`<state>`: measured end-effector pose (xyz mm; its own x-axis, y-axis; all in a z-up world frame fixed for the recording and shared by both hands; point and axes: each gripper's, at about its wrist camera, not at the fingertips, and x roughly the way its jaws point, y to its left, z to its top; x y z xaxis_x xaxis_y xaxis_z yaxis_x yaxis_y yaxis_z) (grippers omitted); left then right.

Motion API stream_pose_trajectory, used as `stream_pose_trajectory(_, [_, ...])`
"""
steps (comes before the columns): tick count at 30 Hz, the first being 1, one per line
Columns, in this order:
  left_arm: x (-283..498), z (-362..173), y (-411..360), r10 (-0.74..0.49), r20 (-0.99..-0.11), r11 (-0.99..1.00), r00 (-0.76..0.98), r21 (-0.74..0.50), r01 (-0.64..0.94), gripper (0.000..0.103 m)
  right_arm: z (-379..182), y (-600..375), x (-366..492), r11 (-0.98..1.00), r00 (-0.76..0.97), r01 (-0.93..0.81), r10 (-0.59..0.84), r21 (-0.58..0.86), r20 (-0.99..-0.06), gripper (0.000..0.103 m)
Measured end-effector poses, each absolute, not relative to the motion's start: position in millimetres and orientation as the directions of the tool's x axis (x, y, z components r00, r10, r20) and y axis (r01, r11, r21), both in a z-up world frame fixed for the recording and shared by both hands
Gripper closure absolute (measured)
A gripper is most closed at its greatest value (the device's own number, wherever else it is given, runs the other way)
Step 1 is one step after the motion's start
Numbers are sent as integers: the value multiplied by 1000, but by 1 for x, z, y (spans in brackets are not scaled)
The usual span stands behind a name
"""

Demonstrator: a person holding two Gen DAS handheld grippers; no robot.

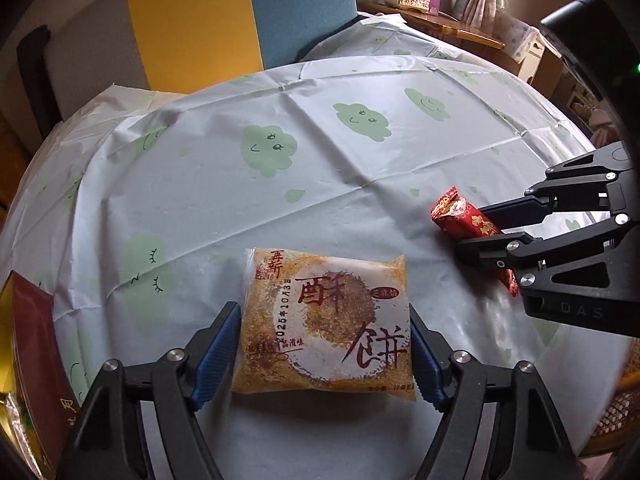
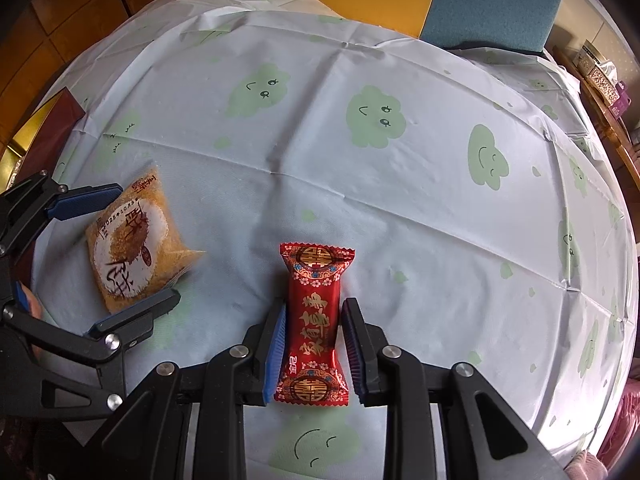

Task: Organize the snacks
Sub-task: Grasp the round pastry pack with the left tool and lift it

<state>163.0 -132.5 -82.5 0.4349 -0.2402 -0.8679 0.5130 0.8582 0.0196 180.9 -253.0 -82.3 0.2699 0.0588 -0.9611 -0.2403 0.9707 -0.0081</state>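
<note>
Both snacks are mid-pickup. The left gripper (image 1: 324, 350) stands wide around the pastry packet (image 1: 326, 320) lying between its pads, apparently untouched; it must close next. The right gripper (image 2: 314, 350) clamps the red candy wrapper (image 2: 314, 320), ready to lift.

A pale tablecloth (image 1: 320, 152) printed with green clouds is covering the table. At twelve o'clock, yellow (image 1: 192, 20) and blue panels (image 1: 300, 8) are standing; a wooden shelf (image 1: 452, 28) is sitting at two o'clock.
</note>
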Motion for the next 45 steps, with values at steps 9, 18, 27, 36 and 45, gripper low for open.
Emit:
stream_pose_trajectory(9, [141,-77,-120,-189,-845,922,500,24,388,38,-83,-252,178,967,280,-255,54,-20,-959,75])
stream_pose_trajectory(18, [114,-77,-109,-154,-836,943,527,34,331,38,-82,-247,173,965,291,-261,43,-37,-956,74])
stream_pose_trajectory(27, [98,-78,-101,-143,-825,955,547,30,295,38,-81,-249,172,968,296,-249,43,-34,-954,69])
stream_pose_trajectory(36, [93,-79,-101,-142,-812,957,566,33,287,37,-81,-254,175,969,298,-247,54,-22,-953,68])
stream_pose_trajectory(45, [93,-80,-98,-151,-809,959,568,19,282,36,-78,-271,185,975,267,-199,146,93,-953,51])
